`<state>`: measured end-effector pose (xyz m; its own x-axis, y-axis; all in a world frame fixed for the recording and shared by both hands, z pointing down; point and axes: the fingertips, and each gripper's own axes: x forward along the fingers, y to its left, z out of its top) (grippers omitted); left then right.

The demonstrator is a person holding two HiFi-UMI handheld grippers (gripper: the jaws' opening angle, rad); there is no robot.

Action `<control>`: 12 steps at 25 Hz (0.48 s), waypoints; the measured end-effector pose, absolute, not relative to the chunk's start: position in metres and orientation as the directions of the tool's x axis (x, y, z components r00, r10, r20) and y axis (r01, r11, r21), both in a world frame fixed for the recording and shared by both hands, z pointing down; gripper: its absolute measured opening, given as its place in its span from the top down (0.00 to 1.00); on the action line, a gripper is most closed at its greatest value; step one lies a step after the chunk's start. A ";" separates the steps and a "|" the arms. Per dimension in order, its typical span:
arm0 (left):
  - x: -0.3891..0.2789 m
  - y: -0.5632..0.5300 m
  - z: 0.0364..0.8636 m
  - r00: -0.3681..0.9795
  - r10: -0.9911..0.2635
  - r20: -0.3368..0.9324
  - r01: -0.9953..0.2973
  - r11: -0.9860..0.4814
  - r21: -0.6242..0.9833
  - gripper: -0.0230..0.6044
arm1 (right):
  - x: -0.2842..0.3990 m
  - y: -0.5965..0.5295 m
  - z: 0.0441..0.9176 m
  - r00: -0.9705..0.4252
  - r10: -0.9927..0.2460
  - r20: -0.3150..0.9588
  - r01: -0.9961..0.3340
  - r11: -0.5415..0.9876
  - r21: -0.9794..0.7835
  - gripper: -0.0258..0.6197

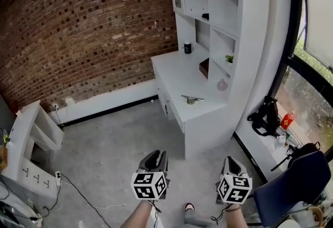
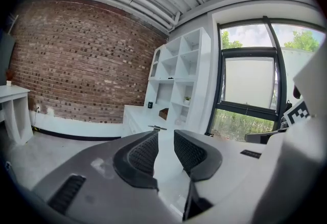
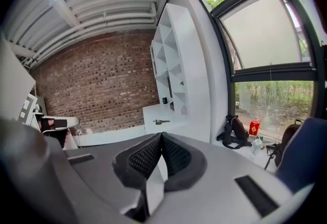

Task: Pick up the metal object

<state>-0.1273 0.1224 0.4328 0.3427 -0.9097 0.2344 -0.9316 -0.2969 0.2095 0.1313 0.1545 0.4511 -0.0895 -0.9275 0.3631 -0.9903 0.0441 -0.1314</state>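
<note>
Metal object (image 1: 192, 99) distant, shape unclear | left gripper (image 1: 155, 156) jaws apart | right gripper (image 1: 232, 161) jaws together

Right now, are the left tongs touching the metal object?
Apart. Head view: the left tongs hang over the floor, while the metal object lies on the white desk well ahead.

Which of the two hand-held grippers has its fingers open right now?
The left gripper: its fingers stand apart with a clear gap between them, nothing in it. The right gripper has its fingers closed, tips touching.
</note>
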 end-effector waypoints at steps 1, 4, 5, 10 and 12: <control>-0.125 0.113 0.432 0.340 -0.910 0.237 -0.933 -0.295 0.208 0.82 | 0.133 0.144 0.452 -0.093 -0.925 0.369 -0.991 0.049 -0.125 0.96; -0.120 0.085 0.430 0.332 -0.912 0.239 -0.935 -0.285 0.211 0.82 | 0.140 0.114 0.452 -0.102 -0.921 0.375 -0.991 0.060 -0.124 0.96; -0.118 0.076 0.429 0.329 -0.913 0.240 -0.936 -0.282 0.212 0.82 | 0.143 0.105 0.453 -0.106 -0.921 0.376 -0.990 0.061 -0.129 0.96; -0.108 0.039 0.431 0.322 -0.913 0.252 -0.940 -0.276 0.203 0.82 | 0.156 0.065 0.457 -0.123 -0.916 0.381 -0.986 0.068 -0.154 0.96; -0.105 0.028 0.430 0.318 -0.913 0.256 -0.942 -0.274 0.194 0.82 | 0.158 0.052 0.457 -0.131 -0.917 0.378 -0.984 0.073 -0.163 0.96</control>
